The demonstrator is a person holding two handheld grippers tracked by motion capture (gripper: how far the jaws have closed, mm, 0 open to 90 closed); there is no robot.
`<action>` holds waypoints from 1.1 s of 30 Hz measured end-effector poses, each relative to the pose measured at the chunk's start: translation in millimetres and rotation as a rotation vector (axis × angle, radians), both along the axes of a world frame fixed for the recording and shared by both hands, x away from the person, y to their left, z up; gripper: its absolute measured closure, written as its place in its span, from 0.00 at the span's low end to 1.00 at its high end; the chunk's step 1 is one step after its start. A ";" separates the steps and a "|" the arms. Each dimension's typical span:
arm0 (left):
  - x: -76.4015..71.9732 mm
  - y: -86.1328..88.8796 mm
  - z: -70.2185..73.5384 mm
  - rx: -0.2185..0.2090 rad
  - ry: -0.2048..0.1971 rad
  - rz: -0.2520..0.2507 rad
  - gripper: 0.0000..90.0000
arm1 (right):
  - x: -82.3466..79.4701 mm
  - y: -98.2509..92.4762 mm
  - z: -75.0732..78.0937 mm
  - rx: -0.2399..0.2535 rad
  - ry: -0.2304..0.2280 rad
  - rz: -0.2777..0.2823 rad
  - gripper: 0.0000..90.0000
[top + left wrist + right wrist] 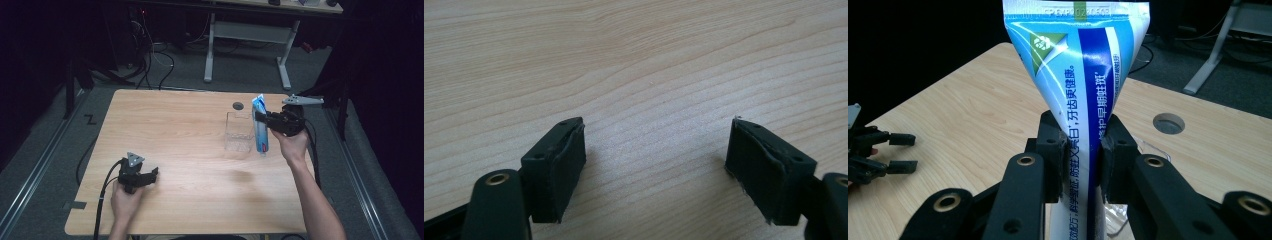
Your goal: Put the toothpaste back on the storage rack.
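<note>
Our right gripper (1083, 155) pinches the toothpaste tube (1083, 80) at its middle, held up at 3 o'clock by the clear box (238, 131). It looks soft and light. Our left gripper (654, 165) is spread wide.

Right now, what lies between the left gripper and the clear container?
Bare wooden tabletop, in the high view; left gripper sits open, far from the clear container.

Each hand-held gripper is black: the left hand-held gripper (151, 175) carries a grey three-cornered plate on top and trails a black cable toward the person. The right hand-held gripper (1083, 155) shows two flat black links with brass-ringed holes behind its square rubber-like pads (1055, 150). Both forearms are unsleeved.
</note>
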State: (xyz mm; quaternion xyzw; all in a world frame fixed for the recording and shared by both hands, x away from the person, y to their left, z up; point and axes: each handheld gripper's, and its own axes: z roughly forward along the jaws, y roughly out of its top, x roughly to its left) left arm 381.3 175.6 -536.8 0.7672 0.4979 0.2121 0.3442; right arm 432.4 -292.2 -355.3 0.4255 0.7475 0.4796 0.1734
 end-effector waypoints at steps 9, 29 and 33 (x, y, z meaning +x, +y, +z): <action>-0.1 -0.2 0.0 0.002 -0.001 -0.001 0.27 | 10.7 8.3 5.5 0.005 -0.003 0.003 0.84; -0.2 -0.2 0.0 0.002 0.000 -0.002 0.27 | 33.2 23.6 13.1 0.011 -0.006 -0.021 0.83; -0.2 -0.2 0.0 0.002 -0.001 -0.004 0.27 | 38.9 26.0 13.8 0.020 -0.013 -0.034 0.83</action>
